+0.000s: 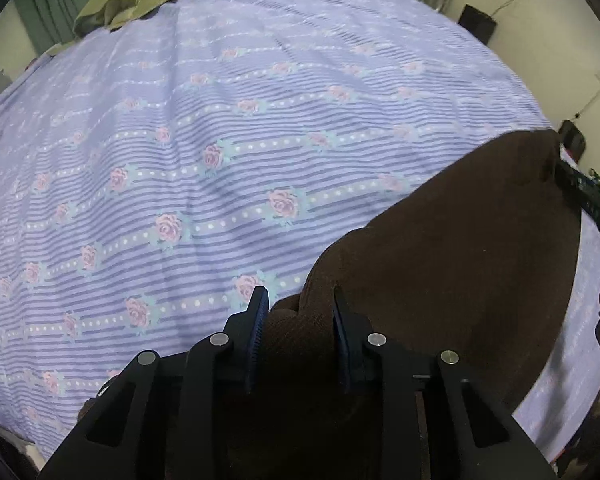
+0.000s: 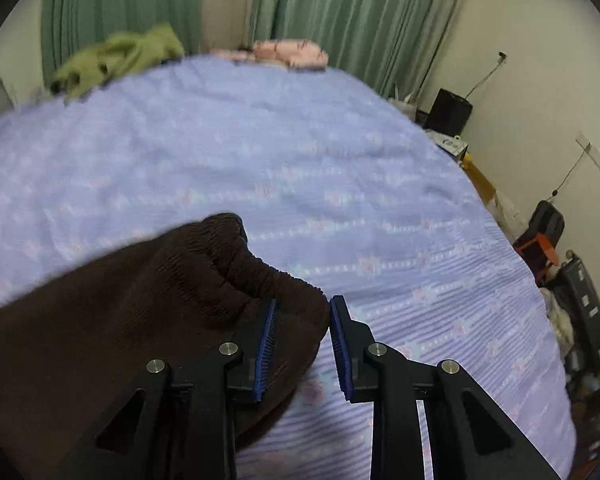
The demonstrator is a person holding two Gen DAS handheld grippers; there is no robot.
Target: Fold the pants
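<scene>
Dark brown pants lie on a lilac flowered bedspread. In the left wrist view my left gripper has its jaws apart with a bunched fold of the pants between them; the fabric fills the gap. In the right wrist view the pants show their elastic waistband at the left. My right gripper is open, with a corner of the waistband between the jaws, touching the left pad. The right gripper's body shows at the left wrist view's right edge.
A green garment and a pink cloth lie at the far edge of the bed. Green curtains hang behind. A black speaker, boxes and a chair stand along the right wall.
</scene>
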